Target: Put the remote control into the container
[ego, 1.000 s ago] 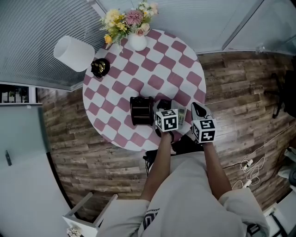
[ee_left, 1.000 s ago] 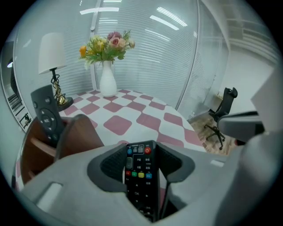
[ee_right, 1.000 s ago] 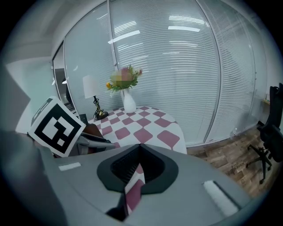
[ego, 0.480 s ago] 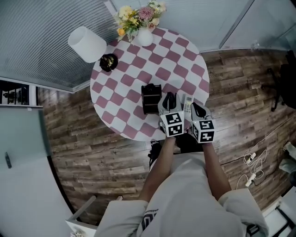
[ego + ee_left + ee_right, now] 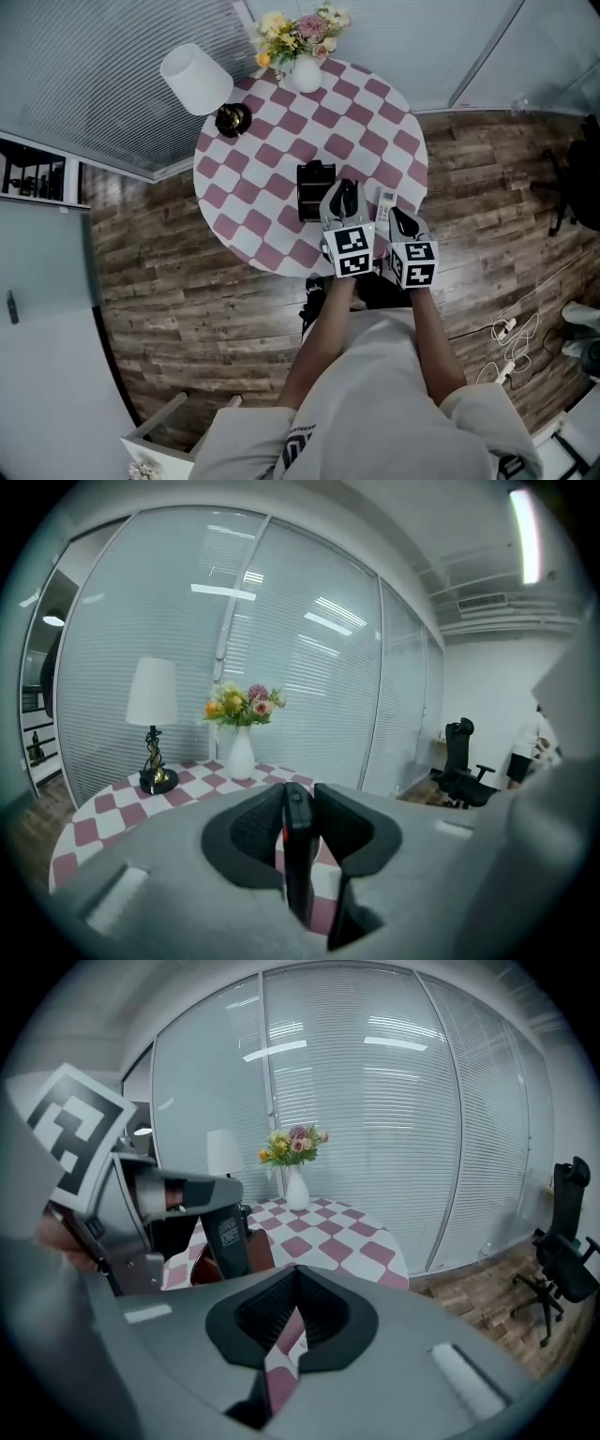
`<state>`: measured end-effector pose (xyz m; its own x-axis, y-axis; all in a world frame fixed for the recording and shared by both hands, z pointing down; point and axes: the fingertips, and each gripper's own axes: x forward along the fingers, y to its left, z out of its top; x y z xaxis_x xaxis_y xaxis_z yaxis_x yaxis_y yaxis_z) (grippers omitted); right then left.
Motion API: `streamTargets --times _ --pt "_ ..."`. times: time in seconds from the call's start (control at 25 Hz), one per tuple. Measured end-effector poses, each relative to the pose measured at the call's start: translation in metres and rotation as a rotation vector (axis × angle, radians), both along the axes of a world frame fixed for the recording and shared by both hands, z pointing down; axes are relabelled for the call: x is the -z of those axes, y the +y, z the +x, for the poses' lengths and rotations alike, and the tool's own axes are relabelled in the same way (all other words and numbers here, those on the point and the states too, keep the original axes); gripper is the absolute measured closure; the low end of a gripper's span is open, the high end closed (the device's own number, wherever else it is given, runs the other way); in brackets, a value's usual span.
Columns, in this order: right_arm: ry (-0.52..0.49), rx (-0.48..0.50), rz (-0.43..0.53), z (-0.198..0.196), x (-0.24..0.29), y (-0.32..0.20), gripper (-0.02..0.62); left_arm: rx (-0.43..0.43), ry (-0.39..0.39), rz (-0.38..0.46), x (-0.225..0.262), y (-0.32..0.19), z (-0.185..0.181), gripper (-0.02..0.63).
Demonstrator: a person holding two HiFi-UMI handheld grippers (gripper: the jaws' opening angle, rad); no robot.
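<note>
Left claw (image 5: 345, 197): jaws just closing, now clamped on slim black plastic remote control (image 5: 298, 855), long axis upright. Dark boxy container (image 5: 314, 190) sits just beside, ahead-left. Right claw (image 5: 403, 223) closed, empty, farther off.

From the head view, the round table (image 5: 239, 187) has its obstacles along the far rim: a lamp (image 5: 197, 80) at 10 o'clock and a vase of flowers (image 5: 306, 73) at 12. The dark container (image 5: 316, 190) stands just toward 6 from the middle, and a pale remote (image 5: 384, 204) lies at 4 near the edge. Bare checked cloth lies open from 1 to 3 and from 7 to 9.
</note>
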<state>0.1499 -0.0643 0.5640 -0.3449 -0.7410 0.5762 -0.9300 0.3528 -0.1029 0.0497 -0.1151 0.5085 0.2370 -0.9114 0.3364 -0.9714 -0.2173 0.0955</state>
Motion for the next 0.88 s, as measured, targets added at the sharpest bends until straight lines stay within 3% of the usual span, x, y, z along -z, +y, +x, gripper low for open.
streamTargets --times 0.36,0.72,0.88 --pt "-0.041 0.115 0.002 -0.042 0.009 -0.014 0.594 0.147 -0.006 0.137 0.07 -0.001 -0.067 0.497" --pt "0.004 0.233 -0.01 -0.038 0.004 -0.027 0.594 0.366 -0.018 0.14 0.047 -0.015 -0.091 0.499" --pt "0.022 0.292 -0.037 -0.03 -0.007 -0.037 0.594 0.516 -0.018 0.147 0.048 -0.023 -0.093 0.499"
